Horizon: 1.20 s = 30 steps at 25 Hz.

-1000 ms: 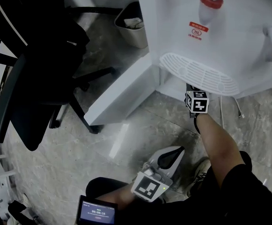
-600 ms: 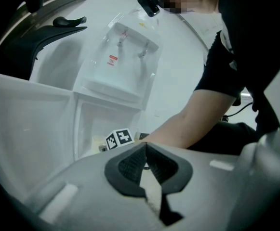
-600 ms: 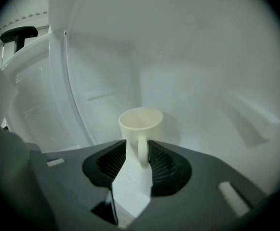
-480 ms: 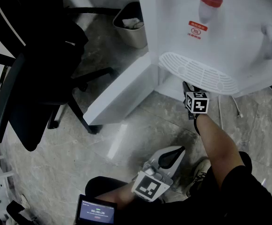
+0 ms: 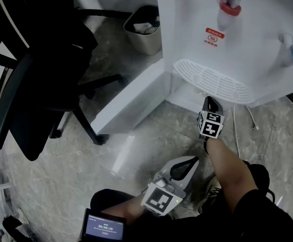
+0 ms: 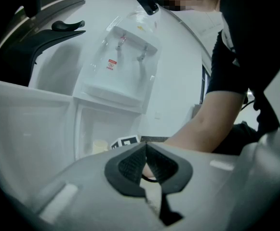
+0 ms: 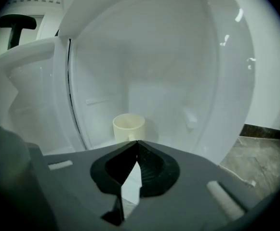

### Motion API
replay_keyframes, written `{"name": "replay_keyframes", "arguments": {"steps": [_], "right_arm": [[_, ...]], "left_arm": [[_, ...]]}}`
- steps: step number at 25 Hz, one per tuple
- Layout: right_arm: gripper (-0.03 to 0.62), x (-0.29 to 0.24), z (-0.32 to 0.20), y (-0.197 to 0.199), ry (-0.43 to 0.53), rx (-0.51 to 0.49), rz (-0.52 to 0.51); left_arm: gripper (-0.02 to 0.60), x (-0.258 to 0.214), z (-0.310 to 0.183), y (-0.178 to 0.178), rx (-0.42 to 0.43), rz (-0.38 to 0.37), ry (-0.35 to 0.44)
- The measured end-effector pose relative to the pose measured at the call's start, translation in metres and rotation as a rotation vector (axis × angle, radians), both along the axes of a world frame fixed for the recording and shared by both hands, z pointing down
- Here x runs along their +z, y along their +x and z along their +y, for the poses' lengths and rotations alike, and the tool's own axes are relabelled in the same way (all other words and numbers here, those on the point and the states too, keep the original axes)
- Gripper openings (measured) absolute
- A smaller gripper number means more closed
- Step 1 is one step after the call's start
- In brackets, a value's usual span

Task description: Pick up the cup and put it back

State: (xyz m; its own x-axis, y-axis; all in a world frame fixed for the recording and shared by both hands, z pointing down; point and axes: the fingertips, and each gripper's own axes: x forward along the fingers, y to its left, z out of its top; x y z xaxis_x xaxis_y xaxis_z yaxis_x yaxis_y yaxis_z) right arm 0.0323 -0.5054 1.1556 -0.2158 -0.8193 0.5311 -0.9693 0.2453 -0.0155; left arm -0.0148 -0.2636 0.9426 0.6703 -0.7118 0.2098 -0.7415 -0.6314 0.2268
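Inside the water dispenser's open cabinet [image 7: 178, 57] the cup [image 7: 128, 127] stands, seemingly put back, the right claw [image 7: 137, 143] near it just closed on nothing, the left claw [image 6: 146, 146] pressed together.

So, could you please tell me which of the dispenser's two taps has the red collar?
The left tap, above the red label; the right tap is blue.

White water dispenser [image 5: 227, 44] fills the upper right, its lower door [image 5: 131, 99] open; black office chair [image 5: 35, 74] at left; left gripper [image 5: 191, 162] at bottom centre.
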Motion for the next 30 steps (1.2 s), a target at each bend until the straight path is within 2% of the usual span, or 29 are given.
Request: {"name": "replay_keyframes", "arguments": {"steps": [3,6,8,11,15,17,19,21,24,26,30], "right_arm": [[0.008,-0.008,0.008,0.002,0.019,0.046,-0.041],[0.008,-0.012,0.018,-0.007,-0.001,0.028,-0.087],[0.008,-0.022,0.027,-0.017,-0.015,-0.017,-0.110],[0.008,-0.050,0.049,-0.032,-0.041,-0.111,-0.135],[0.008,-0.099,0.088,-0.046,-0.102,-0.242,-0.138],[0.008,-0.127,0.114,-0.052,-0.155,-0.305,-0.144],[0.008,-0.160,0.145,-0.050,-0.232,-0.382,-0.147],[0.008,-0.198,0.183,-0.038,-0.332,-0.458,-0.162],[0.008,-0.266,0.238,-0.018,-0.445,-0.540,-0.175],[0.008,-0.317,0.267,-0.016,-0.459,-0.569,-0.175],[0.008,-0.428,0.308,-0.027,-0.402,-0.635,-0.165]], "left_arm": [[0.005,-0.004,-0.001,-0.001,0.004,0.020,0.006],[0.005,-0.004,0.000,0.001,0.005,0.014,0.002],[0.005,-0.007,0.002,0.001,-0.023,0.024,-0.017],[0.005,-0.025,0.011,0.004,-0.095,0.090,-0.083],[0.005,-0.059,0.038,0.025,-0.107,0.131,-0.137],[0.005,-0.062,0.057,0.029,-0.152,0.138,-0.206],[0.005,-0.072,0.078,0.031,-0.204,0.158,-0.332],[0.005,-0.107,0.099,0.039,-0.207,0.179,-0.423],[0.005,-0.180,0.127,0.042,-0.184,0.163,-0.429],[0.005,-0.222,0.144,0.024,-0.210,0.155,-0.434],[0.005,-0.306,0.172,-0.017,-0.242,0.096,-0.418]]}}
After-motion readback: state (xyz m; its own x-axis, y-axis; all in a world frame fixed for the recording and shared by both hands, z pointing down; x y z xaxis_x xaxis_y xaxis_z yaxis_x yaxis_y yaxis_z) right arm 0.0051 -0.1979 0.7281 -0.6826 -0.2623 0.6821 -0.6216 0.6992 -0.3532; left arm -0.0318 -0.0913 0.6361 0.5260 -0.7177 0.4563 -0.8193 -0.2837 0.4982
